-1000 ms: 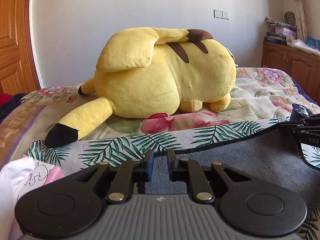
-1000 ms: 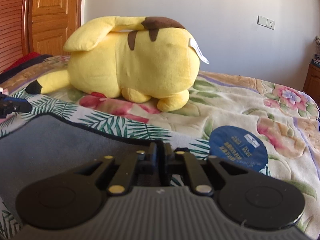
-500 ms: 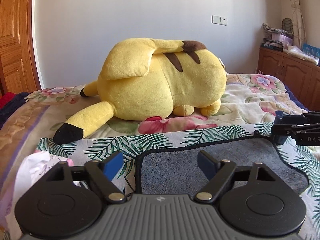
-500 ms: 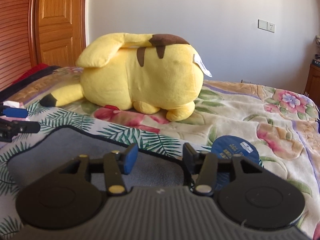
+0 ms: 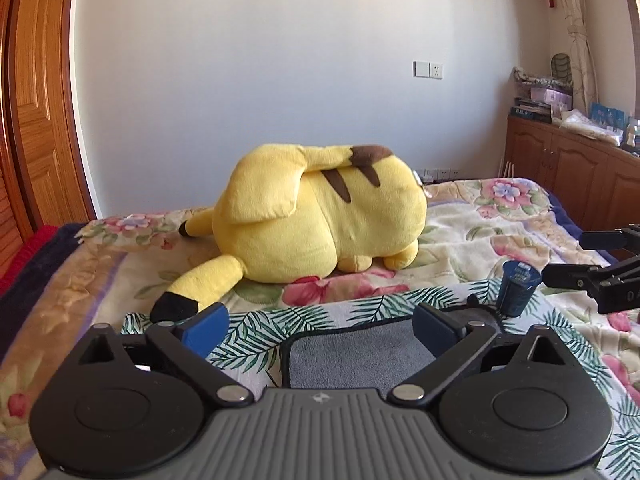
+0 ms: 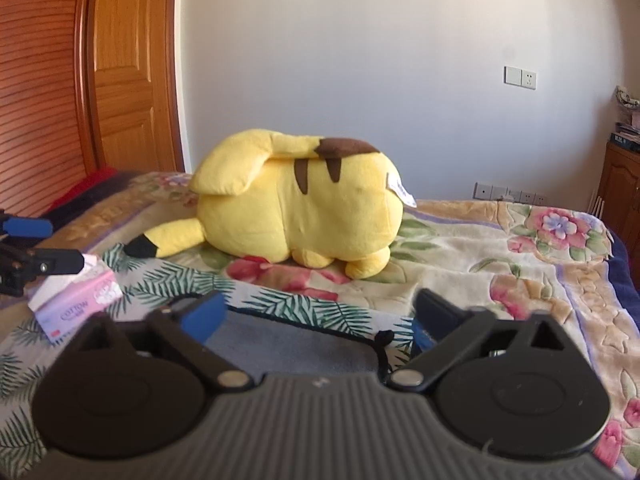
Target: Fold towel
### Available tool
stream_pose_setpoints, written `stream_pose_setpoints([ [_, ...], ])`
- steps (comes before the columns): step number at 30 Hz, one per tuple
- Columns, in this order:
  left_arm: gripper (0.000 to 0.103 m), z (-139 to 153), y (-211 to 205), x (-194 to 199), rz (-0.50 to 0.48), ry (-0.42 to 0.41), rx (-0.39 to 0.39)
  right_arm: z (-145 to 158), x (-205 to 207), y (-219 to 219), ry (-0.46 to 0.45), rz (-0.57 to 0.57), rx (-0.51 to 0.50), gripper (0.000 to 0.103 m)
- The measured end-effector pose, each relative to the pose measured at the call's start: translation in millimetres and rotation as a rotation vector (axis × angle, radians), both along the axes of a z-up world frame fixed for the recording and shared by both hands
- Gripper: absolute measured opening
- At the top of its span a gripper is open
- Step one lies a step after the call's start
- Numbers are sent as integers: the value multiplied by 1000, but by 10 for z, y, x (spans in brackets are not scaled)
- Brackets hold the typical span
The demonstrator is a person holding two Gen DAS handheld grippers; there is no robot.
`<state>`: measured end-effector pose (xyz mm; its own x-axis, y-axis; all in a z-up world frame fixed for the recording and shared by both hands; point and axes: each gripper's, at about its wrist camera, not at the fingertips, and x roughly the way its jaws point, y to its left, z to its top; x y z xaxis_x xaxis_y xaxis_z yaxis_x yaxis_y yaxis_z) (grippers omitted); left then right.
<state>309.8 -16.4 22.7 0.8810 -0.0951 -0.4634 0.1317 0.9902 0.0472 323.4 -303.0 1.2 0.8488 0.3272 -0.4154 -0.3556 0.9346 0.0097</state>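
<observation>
On a bed (image 5: 472, 224) covered by a flowered blanket, a grey towel (image 5: 352, 356) with a dark edging and a palm-leaf print on its other face lies flat, its grey side turned up over the leafy layer beneath. The left tool (image 5: 320, 326) hangs just above the towel's near left part, its blue-padded fingers (image 5: 206, 326) spread wide and holding nothing. The right tool (image 6: 318, 314) hangs over the towel's near right part, likewise released, its fingers (image 6: 204, 314) well apart and clear of the cloth; a small dark loop (image 6: 385, 338) at the towel's edge shows between them.

Each tool appears in the other's view: the right one (image 5: 592, 272) at the far right edge of the left camera, the left one (image 6: 28, 248) at the far left edge of the right camera, both above the bedding.

Behind the towel a large yellow plush toy (image 5: 320, 220) lies on its side, its black-tipped tail reaching toward the leafy border. A dark blue round can (image 5: 516, 288) stands upright just beyond the towel's far right corner. A pink-and-white tissue pack (image 6: 76, 300) rests on the leaf-print cloth to the left. A wooden door (image 6: 132, 72) stands at the left of the room, a wooden cabinet (image 5: 572, 172) at the right, below a white wall with a switch plate (image 5: 428, 69).
</observation>
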Motion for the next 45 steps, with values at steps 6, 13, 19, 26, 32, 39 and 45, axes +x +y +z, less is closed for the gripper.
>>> stream_pose_setpoints([
  [6, 83, 251, -3, -261, -14, -23, -10, 173, -201, 38, 6, -1, -2, 103],
  [13, 84, 462, -26, -552, -24, -40, 3, 368, -486, 100, -12, 16, -15, 103],
  [19, 84, 569, -64, -811, -30, -42, 30, 490, -750, 149, -23, 31, -10, 103],
  [26, 84, 704, -48, -1188, -51, -46, 25, 589, -1050, 186, -26, 39, 4, 103],
  [32, 84, 836, -41, -1506, -61, -49, 48, 673, -1315, 181, -31, 37, 13, 103],
  [39, 84, 935, -23, -1906, -55, -59, 52, 776, -1644, 129, -45, 31, 26, 103],
  [45, 84, 895, -16, -2224, -67, -42, 34, 768, -1876, 93, -47, 26, 27, 103],
])
